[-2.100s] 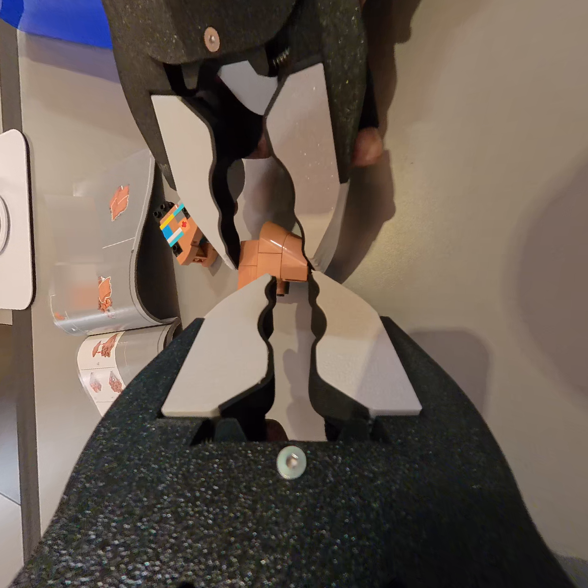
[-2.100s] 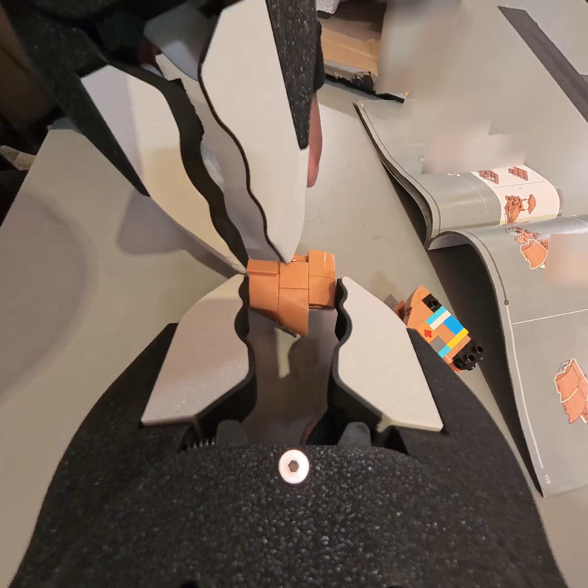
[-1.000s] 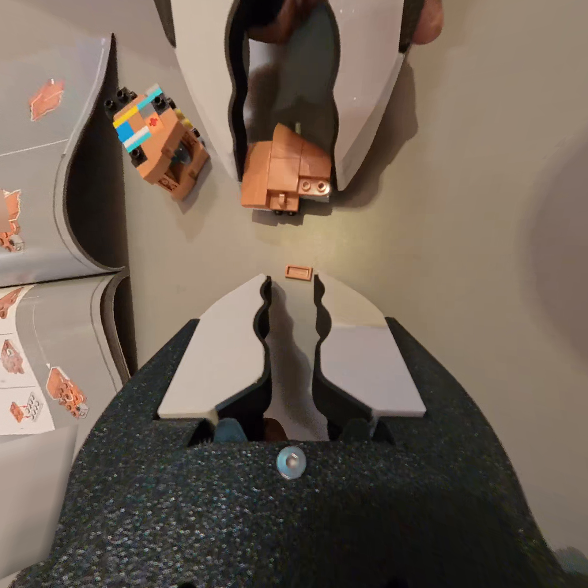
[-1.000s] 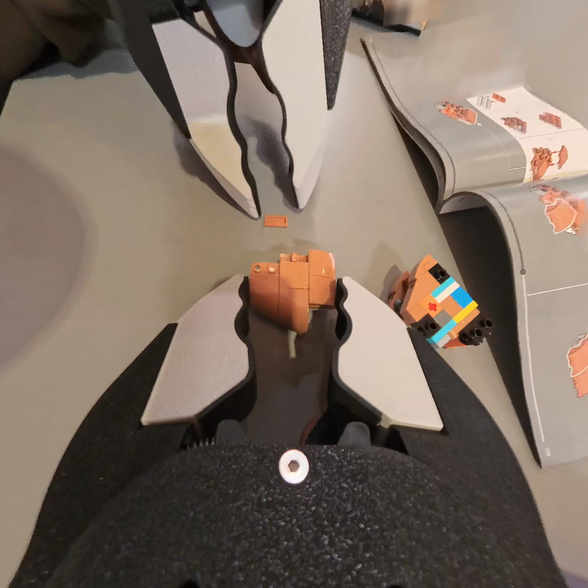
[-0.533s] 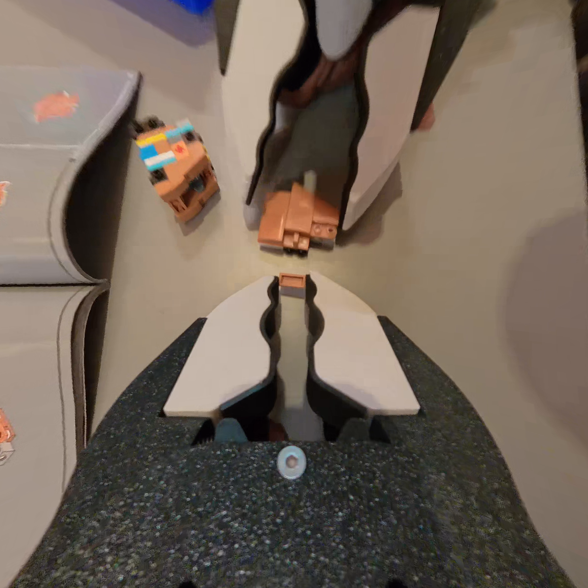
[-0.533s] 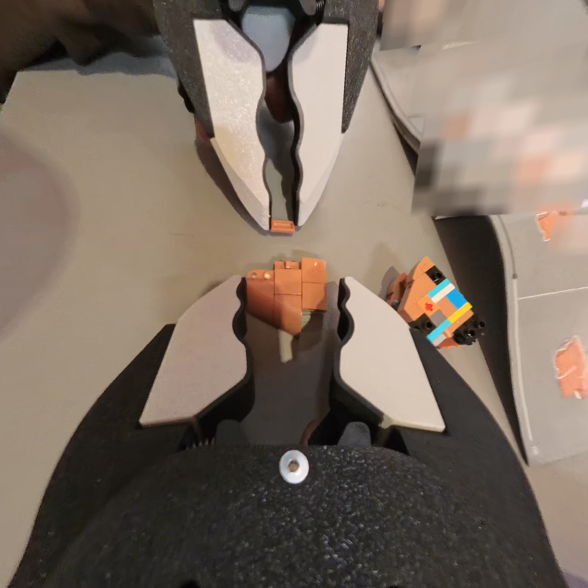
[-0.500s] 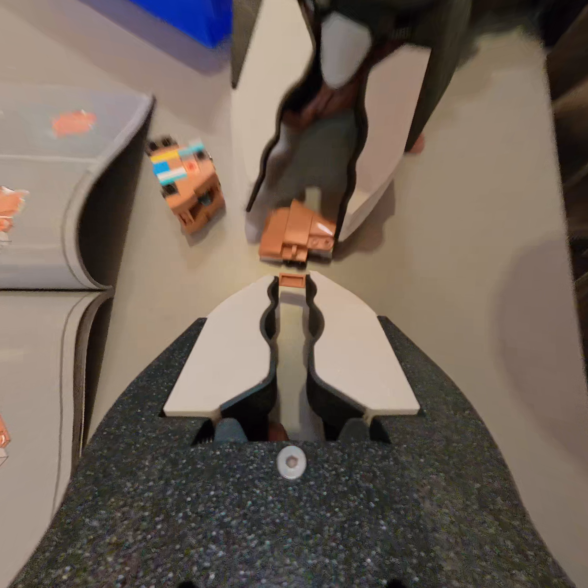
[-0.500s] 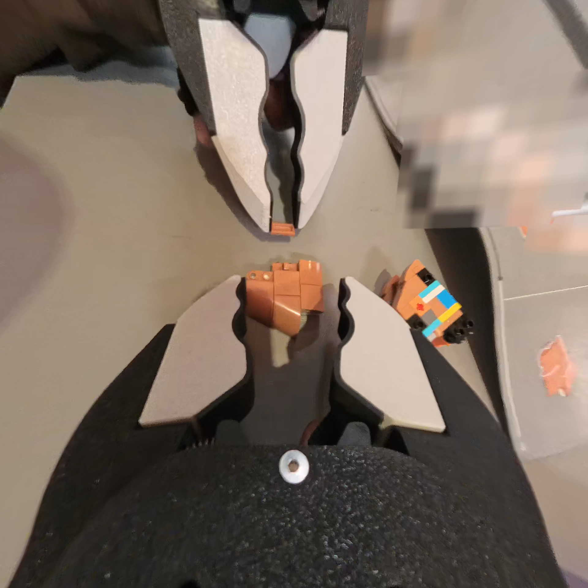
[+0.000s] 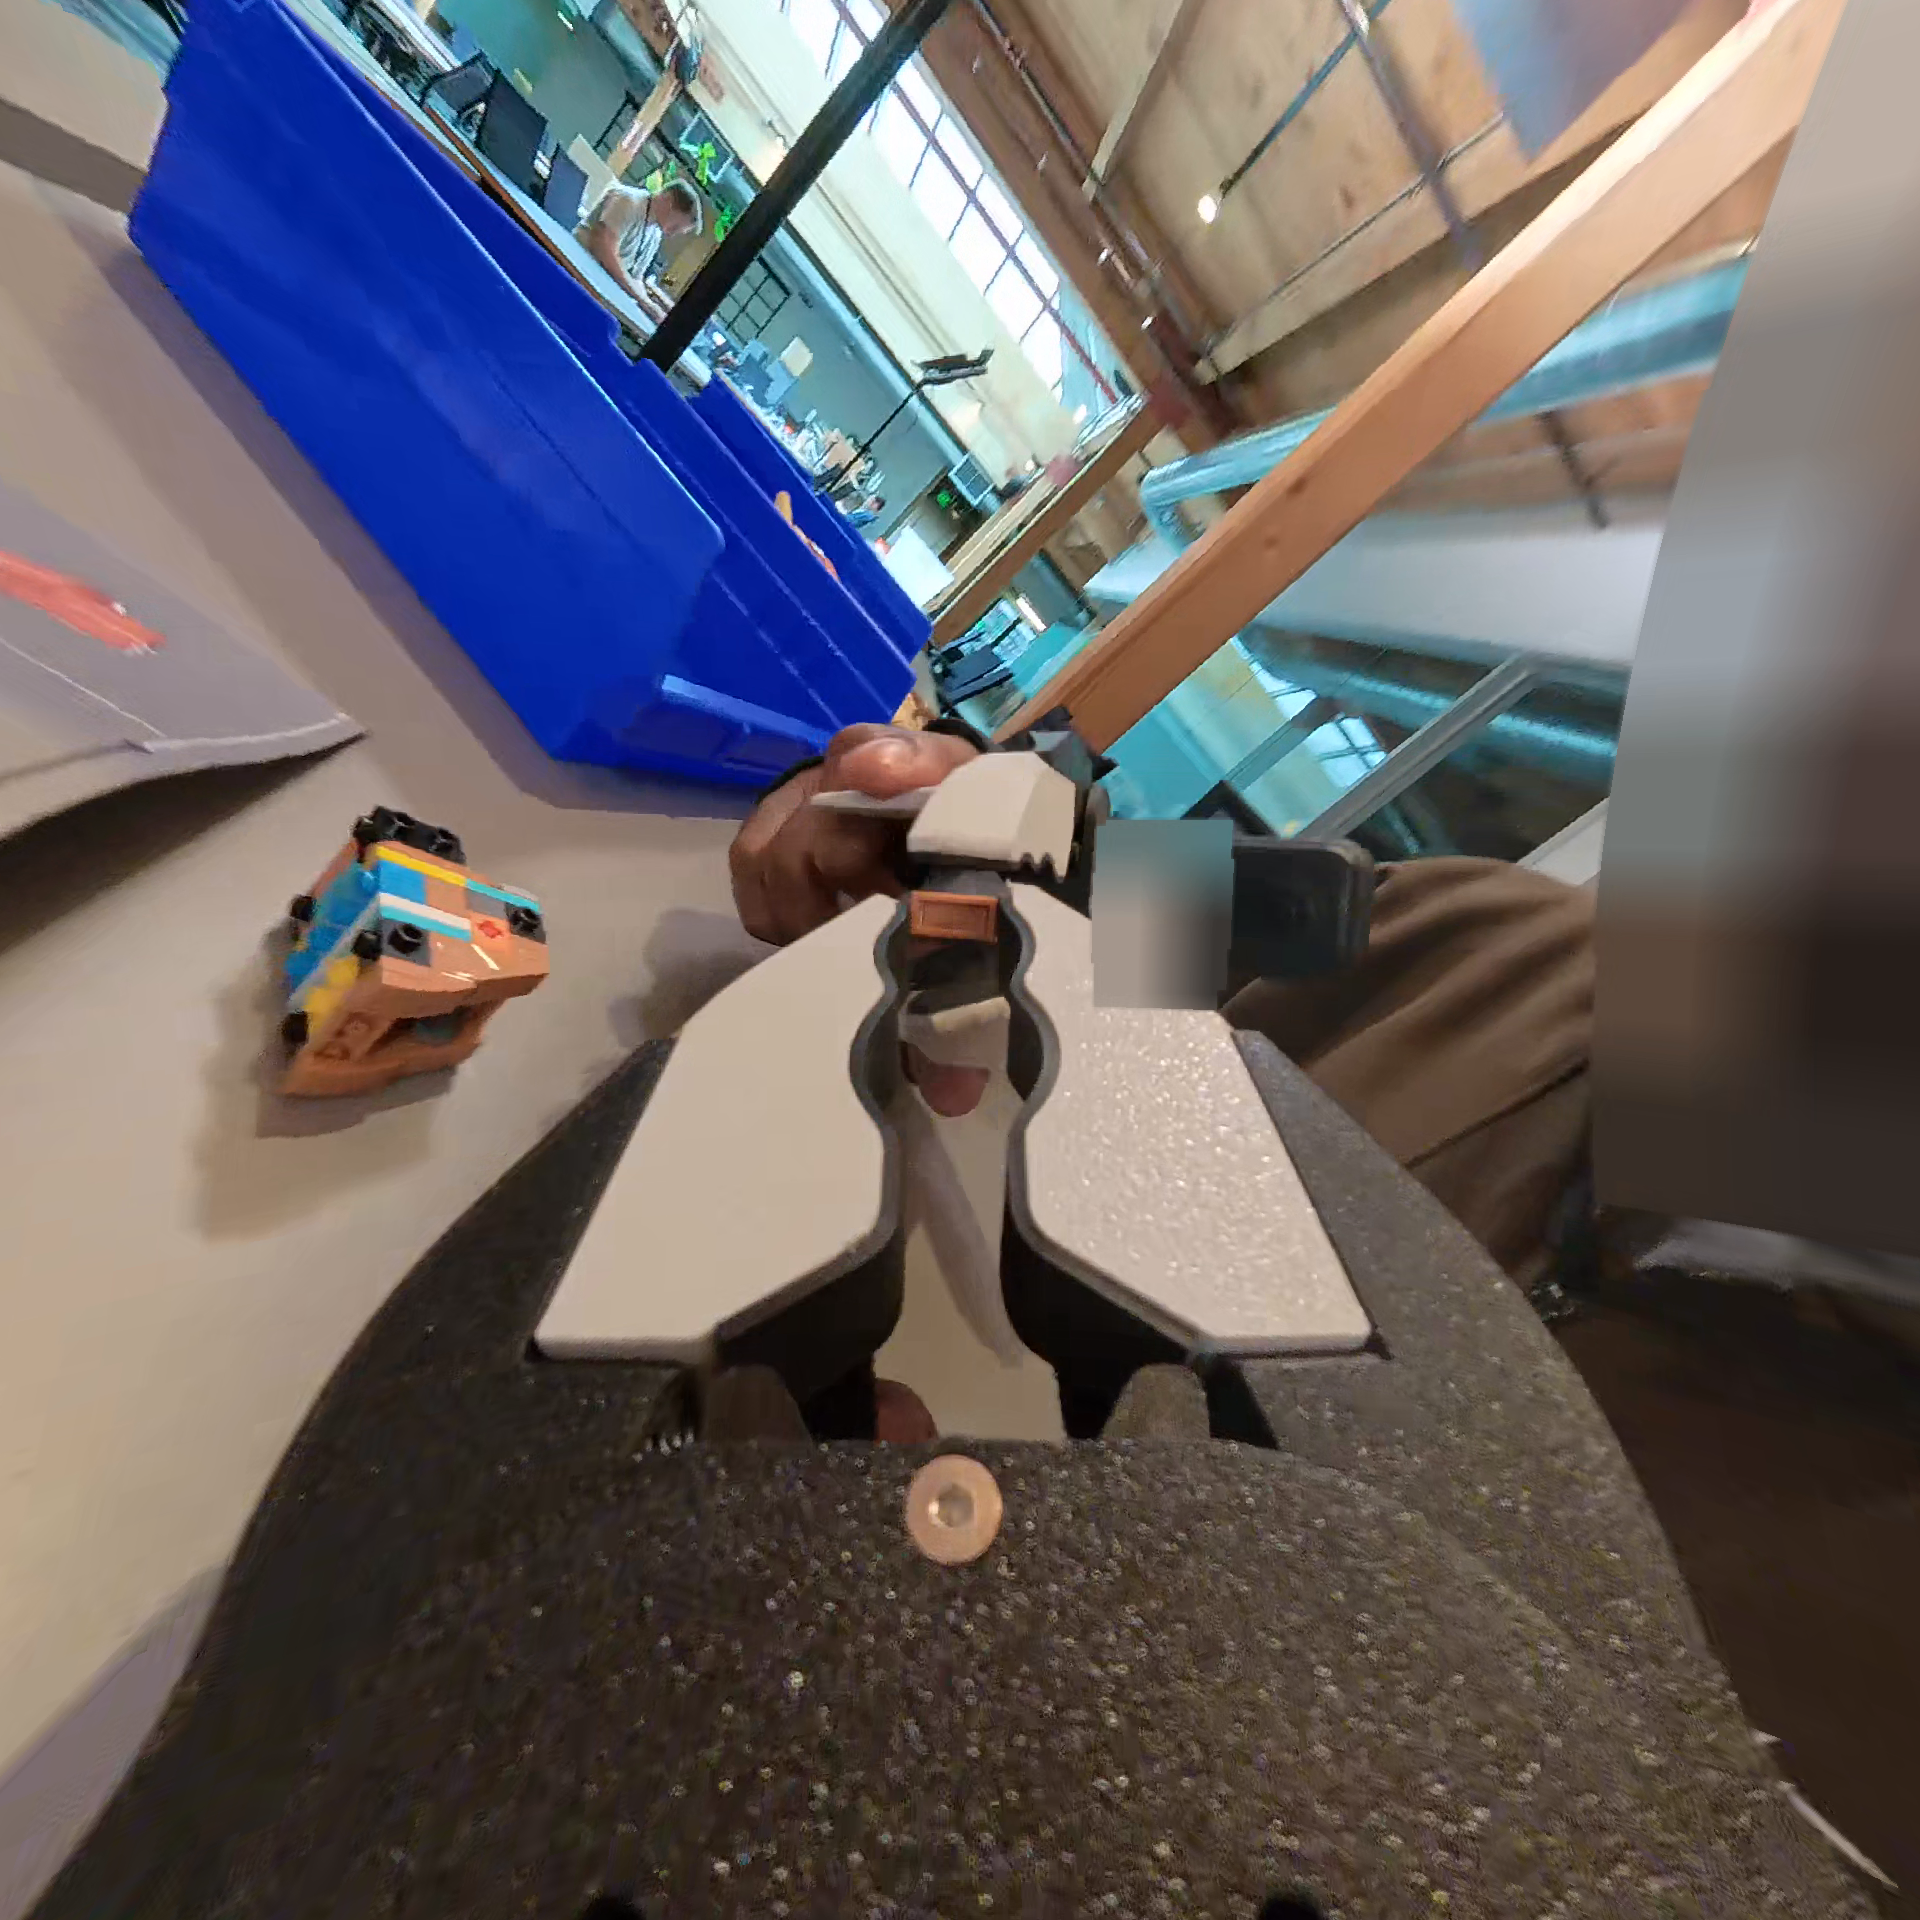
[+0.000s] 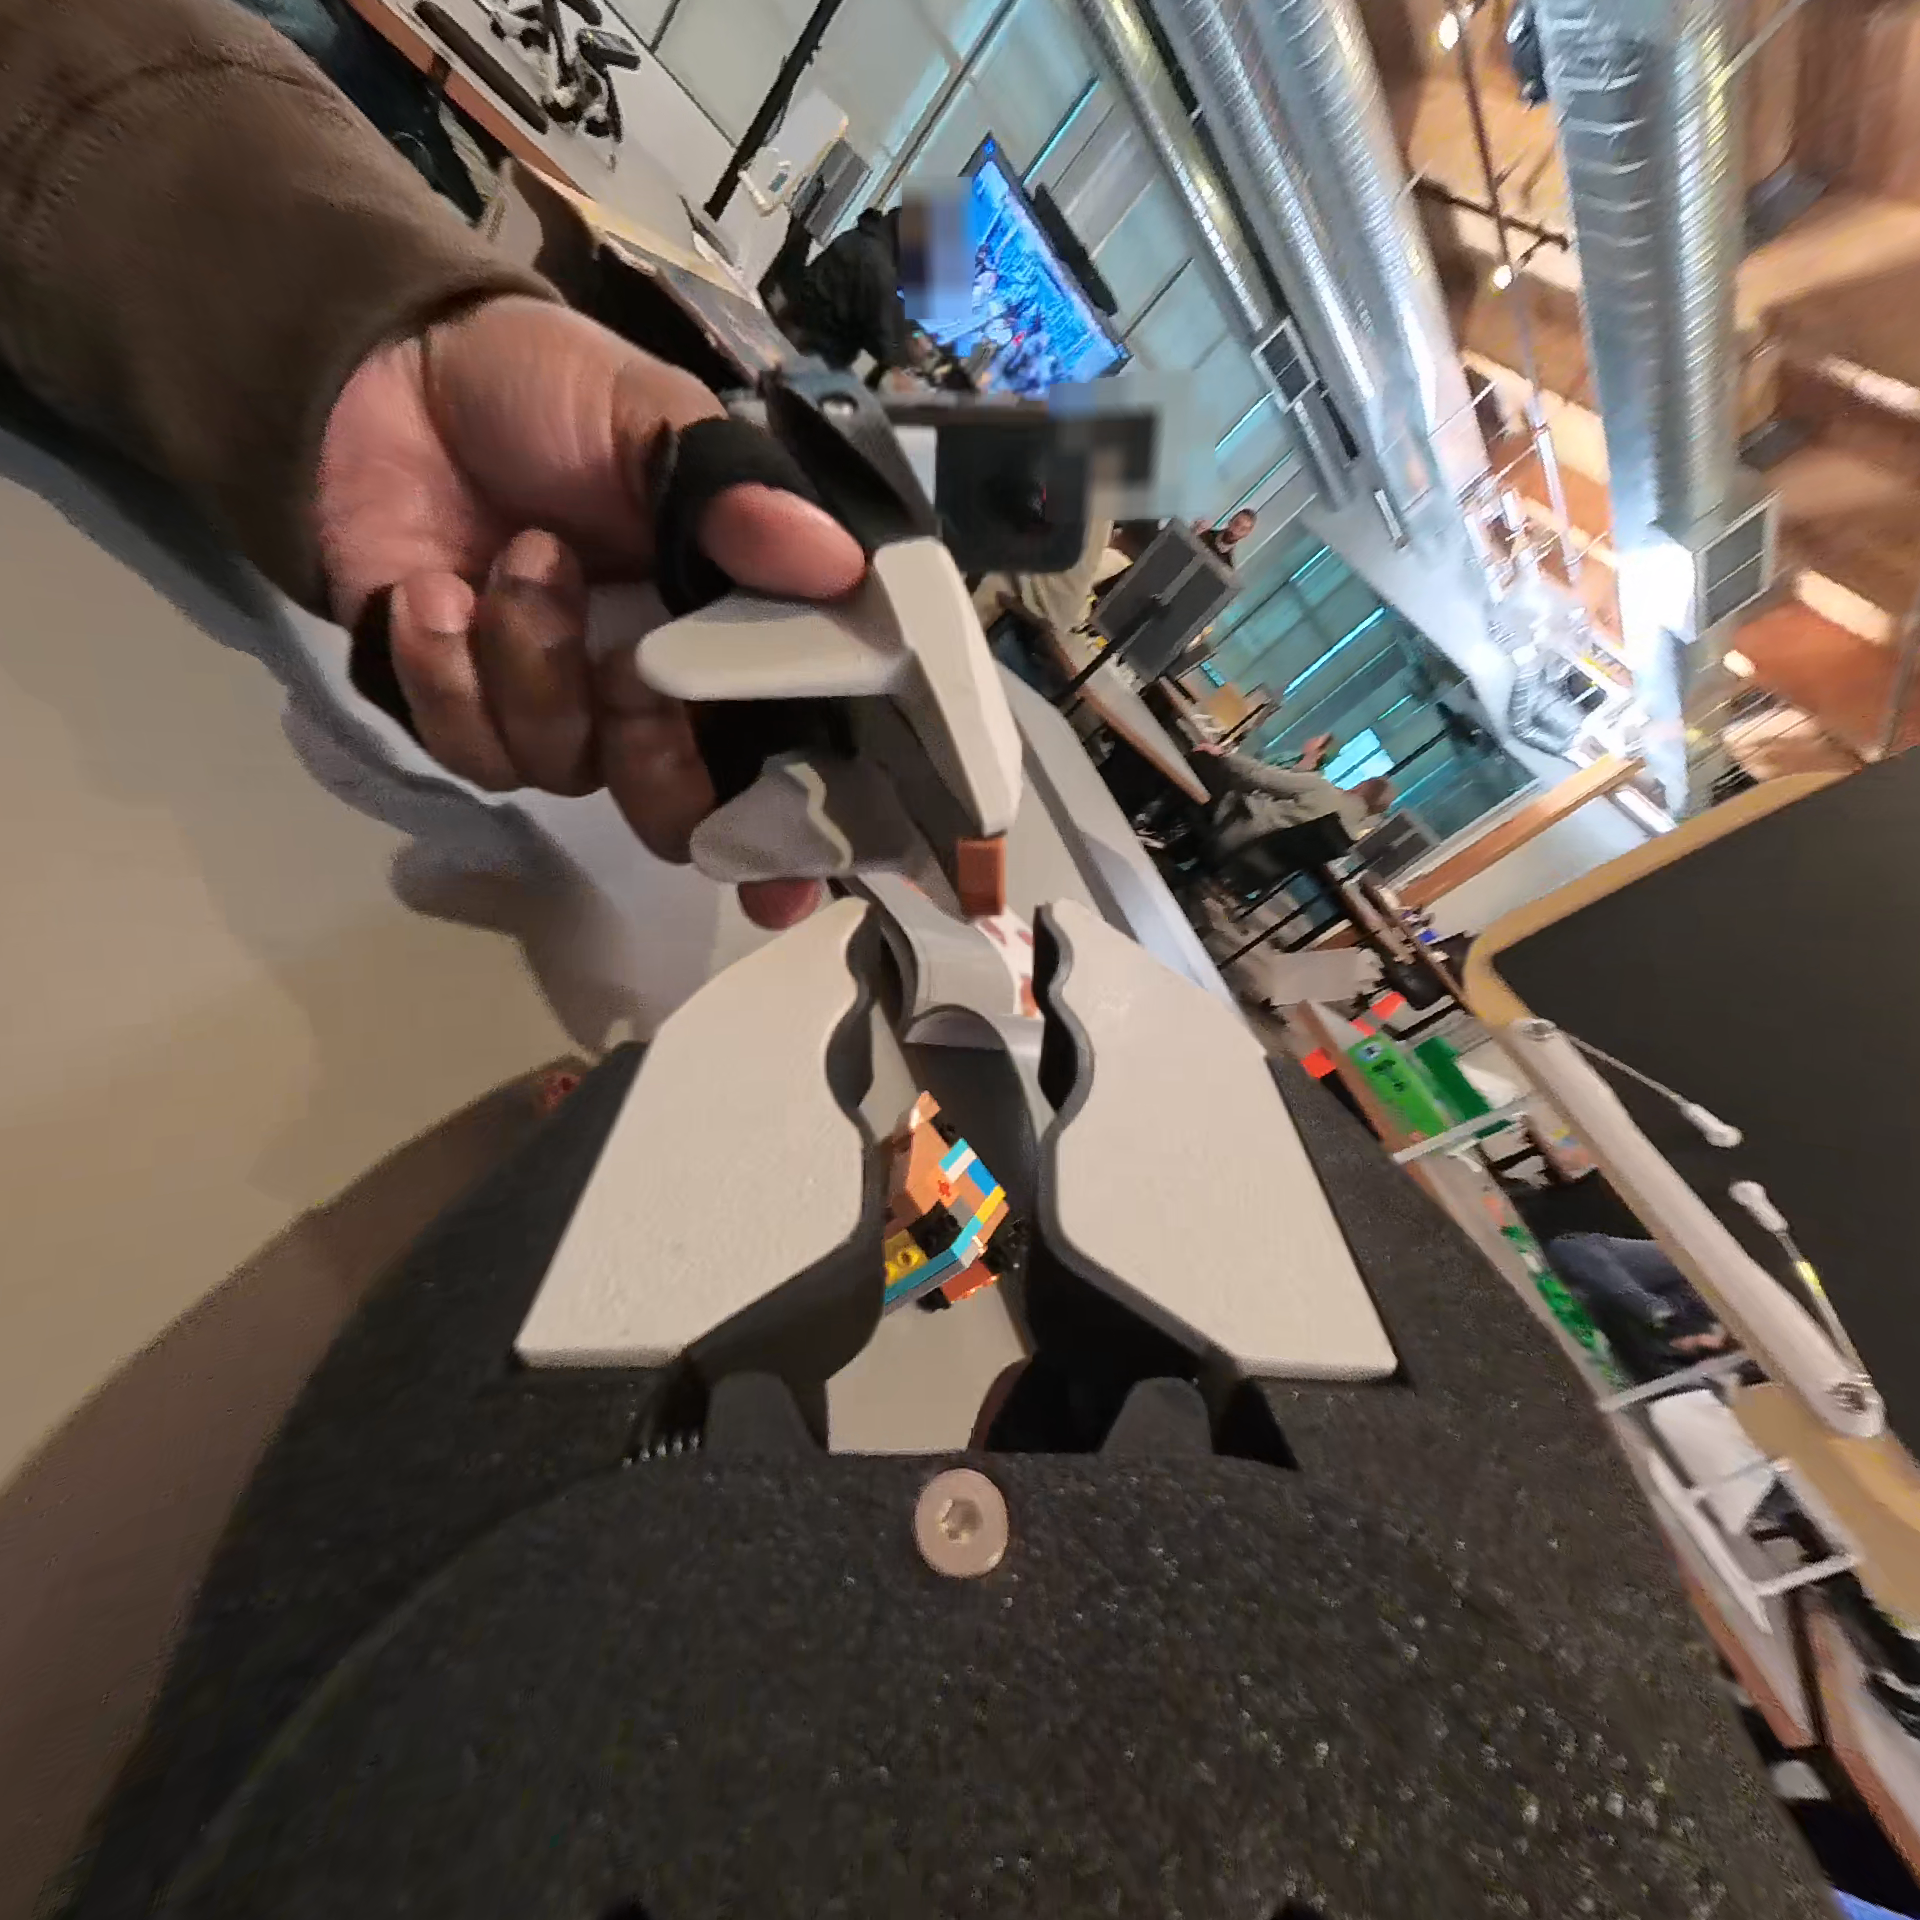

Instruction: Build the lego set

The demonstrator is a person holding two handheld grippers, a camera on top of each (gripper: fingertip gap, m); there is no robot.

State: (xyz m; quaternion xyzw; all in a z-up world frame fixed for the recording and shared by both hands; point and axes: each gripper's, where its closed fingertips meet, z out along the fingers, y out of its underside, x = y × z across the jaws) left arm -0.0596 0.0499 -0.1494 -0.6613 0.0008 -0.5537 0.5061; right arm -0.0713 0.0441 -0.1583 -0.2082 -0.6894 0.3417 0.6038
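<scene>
Between the tips of my left hand-held gripper [image 9: 954,920], in the left wrist view, sits a small brown tile [image 9: 952,917], pinched narrow and lifted clear of the tabletop [image 9: 156,1091]. Half a second ago that tile was low over the tabletop just in front of the brown block; now both grippers have swung up and the room fills the background. The multicoloured model [image 9: 405,956] lies on the tabletop to the left, near a blue bin [image 9: 416,436]. My right hand-held gripper [image 9: 987,821] shows just beyond the tile, held by my right hand [image 9: 821,842].

In the right wrist view, my right hand-held gripper [image 10: 951,935] stands wide with nothing between its tips; the brown block it clamped a moment ago is gone from its grip and I cannot see it in either view. My left hand [image 10: 540,603] holds the left gripper just beyond, with the tile [image 10: 981,875] at its tip. The model [image 10: 940,1216] shows through the gap between the right fingers, below.

I judge the tile is picked, but the block must be found and regripped before they can join.
</scene>
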